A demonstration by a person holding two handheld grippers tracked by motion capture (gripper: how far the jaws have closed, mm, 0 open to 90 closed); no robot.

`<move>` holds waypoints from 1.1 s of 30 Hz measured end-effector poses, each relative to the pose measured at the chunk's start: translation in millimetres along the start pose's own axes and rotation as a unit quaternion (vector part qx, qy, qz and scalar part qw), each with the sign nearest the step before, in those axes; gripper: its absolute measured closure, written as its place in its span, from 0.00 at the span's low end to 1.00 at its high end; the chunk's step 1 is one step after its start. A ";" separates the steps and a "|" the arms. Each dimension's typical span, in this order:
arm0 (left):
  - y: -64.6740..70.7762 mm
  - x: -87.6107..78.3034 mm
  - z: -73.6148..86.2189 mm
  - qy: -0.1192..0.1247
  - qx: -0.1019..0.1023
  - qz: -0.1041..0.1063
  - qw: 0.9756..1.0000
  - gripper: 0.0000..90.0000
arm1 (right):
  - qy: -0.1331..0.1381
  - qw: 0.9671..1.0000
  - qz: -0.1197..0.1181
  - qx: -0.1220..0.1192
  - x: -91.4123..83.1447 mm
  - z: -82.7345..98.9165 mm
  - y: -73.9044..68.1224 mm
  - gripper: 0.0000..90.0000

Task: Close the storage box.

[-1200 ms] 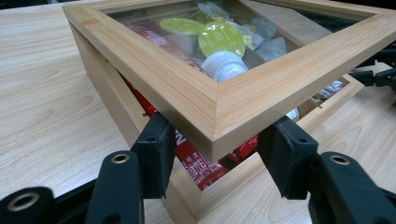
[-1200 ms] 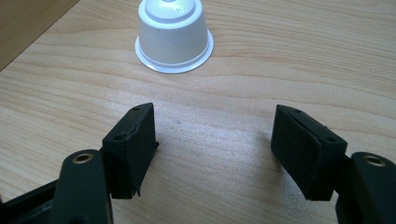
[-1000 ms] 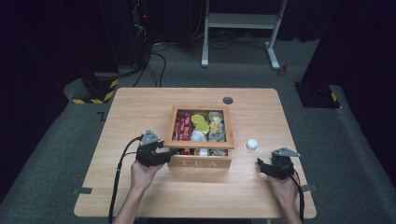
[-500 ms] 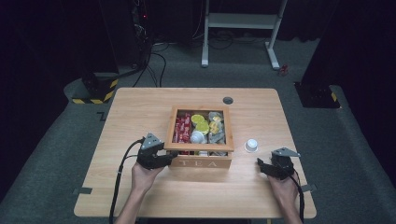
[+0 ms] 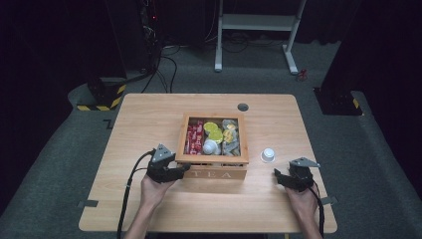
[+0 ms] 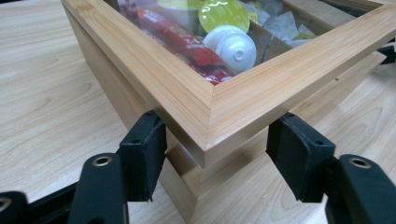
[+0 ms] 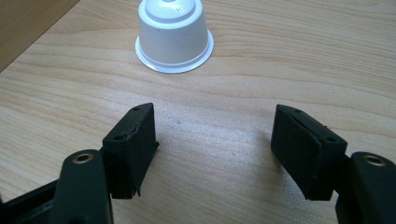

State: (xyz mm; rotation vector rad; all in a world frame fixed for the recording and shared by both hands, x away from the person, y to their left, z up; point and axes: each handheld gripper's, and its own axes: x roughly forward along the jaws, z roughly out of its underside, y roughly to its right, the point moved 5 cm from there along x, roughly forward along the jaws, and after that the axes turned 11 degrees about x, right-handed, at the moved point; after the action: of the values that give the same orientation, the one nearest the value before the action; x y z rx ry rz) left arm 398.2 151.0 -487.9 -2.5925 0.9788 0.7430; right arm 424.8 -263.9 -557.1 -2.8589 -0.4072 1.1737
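A wooden tea box (image 5: 219, 174) with a windowed lid stands mid-table; red sachets, yellow capsules and a white capsule show through the lid. My left gripper (image 5: 183, 169) is at the box's front left corner. Its jaws straddle the lid's corner (image 6: 210, 116) and have just been opening; the right pad (image 6: 299, 158) stands apart from the wood, so the gripper is open. A white capsule (image 5: 268, 155) sits upside down on the table right of the box. My right gripper (image 5: 276, 175) rests open a little short of that capsule (image 7: 173, 32), nothing between its pads.
A round dark grommet (image 5: 243, 106) sits in the tabletop behind the box. Bare wood (image 5: 139, 124) lies left of and behind the box. Cables trail from both grippers toward the table's near edge. A white frame stands on the floor beyond.
My left hand has slid slightly toward the near edge at the box's corner. The box, the loose white capsule and the right hand have stayed in place.
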 end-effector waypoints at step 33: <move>4.4 2.2 9.1 -0.005 0.007 -0.007 1.000 0.37 | 0.000 1.000 0.000 0.000 0.0 0.0 -0.1 0.34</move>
State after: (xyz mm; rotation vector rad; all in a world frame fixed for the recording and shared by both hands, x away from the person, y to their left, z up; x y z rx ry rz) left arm 393.2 150.4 -497.0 -2.5785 0.9583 0.7423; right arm 424.7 -263.8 -557.1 -2.8586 -0.4068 1.1738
